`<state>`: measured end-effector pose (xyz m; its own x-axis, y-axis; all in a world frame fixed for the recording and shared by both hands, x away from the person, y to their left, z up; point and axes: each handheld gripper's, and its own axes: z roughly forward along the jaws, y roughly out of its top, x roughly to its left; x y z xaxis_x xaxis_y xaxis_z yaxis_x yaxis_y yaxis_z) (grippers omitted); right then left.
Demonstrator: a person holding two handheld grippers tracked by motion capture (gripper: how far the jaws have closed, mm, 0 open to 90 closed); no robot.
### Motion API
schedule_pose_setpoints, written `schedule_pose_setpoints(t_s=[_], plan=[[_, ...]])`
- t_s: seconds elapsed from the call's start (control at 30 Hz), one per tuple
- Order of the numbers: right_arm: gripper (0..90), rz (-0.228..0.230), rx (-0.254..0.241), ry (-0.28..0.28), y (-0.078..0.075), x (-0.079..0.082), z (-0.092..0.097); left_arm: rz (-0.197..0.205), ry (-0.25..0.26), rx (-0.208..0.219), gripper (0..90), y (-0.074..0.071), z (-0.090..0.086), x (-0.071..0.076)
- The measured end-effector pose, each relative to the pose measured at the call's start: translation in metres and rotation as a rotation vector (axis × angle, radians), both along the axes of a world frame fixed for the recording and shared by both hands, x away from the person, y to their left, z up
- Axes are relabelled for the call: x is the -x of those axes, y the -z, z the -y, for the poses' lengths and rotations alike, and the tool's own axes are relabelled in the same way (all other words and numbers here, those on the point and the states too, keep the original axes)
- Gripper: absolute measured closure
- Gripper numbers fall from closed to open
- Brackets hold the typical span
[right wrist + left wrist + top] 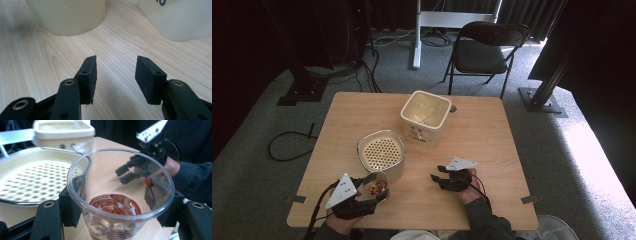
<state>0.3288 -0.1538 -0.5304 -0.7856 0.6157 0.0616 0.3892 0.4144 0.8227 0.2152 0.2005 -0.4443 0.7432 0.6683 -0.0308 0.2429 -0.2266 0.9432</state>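
A clear plastic cup [377, 185] with red berries and liquid at its bottom is held just above the near left part of the table. My left gripper [379, 192] is shut on it, one jaw at each side of the cup [117, 217], which stands upright. A cream round strainer basket [381, 150] with a perforated floor [30, 180] sits directly beyond the cup. My right gripper [438, 176] rests low over the table at the near right, open, with nothing between its pads [116, 77]. It also appears through the cup wall as the far gripper [130, 171].
A cream square container [424, 117] stands open behind the strainer near the middle of the wooden table [482, 130]. The right gripper view has the strainer's wall [67, 15] and the container's wall [180, 17] ahead. A black folding chair [484, 47] stands beyond the table.
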Motion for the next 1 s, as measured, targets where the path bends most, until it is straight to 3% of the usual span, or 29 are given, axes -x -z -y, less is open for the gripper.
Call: schedule_pose_setpoints(t_s=[0.23,0.5,0.8,0.87,1.0], plan=[[51.2,-0.004,0.002,0.016,0.001,-0.002,0.003,0.017,-0.085,0.019,34.9,-0.016,-0.028,0.002],[51.2,-0.013,0.01,0.046,0.003,-0.004,0.005,0.017,-0.199,0.031,35.3,-0.023,-0.057,-0.011],[51.2,-0.022,0.023,0.06,0.006,-0.005,0.006,0.047,-0.281,0.025,35.4,-0.03,-0.079,-0.038],[51.2,-0.023,0.024,0.06,0.006,-0.005,0.006,0.057,-0.309,0.012,35.4,-0.03,-0.083,-0.05],[51.2,-0.021,0.024,0.061,0.006,-0.005,0.006,0.035,-0.358,0.004,35.6,-0.029,-0.091,-0.077]])
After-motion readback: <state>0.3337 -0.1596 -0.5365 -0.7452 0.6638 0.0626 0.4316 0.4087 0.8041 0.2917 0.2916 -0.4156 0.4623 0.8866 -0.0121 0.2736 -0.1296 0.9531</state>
